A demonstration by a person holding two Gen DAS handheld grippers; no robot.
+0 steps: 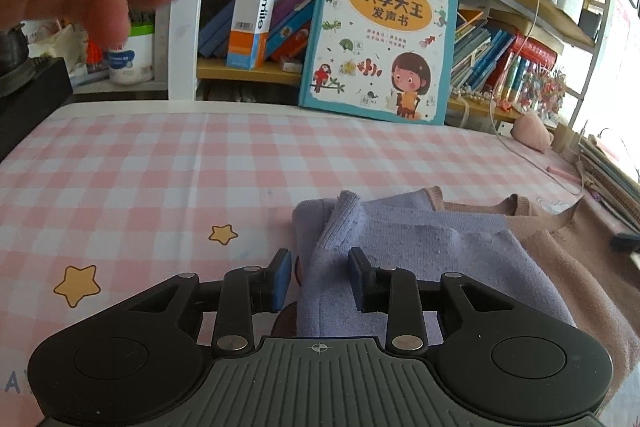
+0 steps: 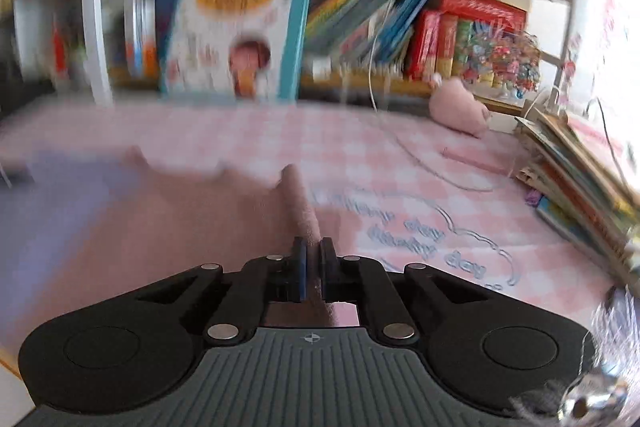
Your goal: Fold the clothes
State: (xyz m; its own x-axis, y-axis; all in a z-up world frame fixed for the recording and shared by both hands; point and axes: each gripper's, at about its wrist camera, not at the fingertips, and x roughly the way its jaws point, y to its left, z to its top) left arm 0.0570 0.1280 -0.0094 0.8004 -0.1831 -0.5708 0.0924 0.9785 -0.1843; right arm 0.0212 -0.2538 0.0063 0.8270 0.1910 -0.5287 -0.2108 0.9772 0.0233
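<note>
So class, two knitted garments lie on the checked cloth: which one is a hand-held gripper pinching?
The pink garment: the right hand-held gripper is shut on its fold. The lilac garment lies unpinched.

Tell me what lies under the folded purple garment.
The purple garment lies on a pink garment, spread on the checked tablecloth. How far the pink one reaches beneath is hidden.

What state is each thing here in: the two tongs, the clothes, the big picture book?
Left tongs: open, purple fabric between the pads, not pinched.
Right tongs: shut on a fold of the pink garment.
Purple garment: folded, lying on the pink garment.
Picture book: upright, leaning against the shelf.
</note>
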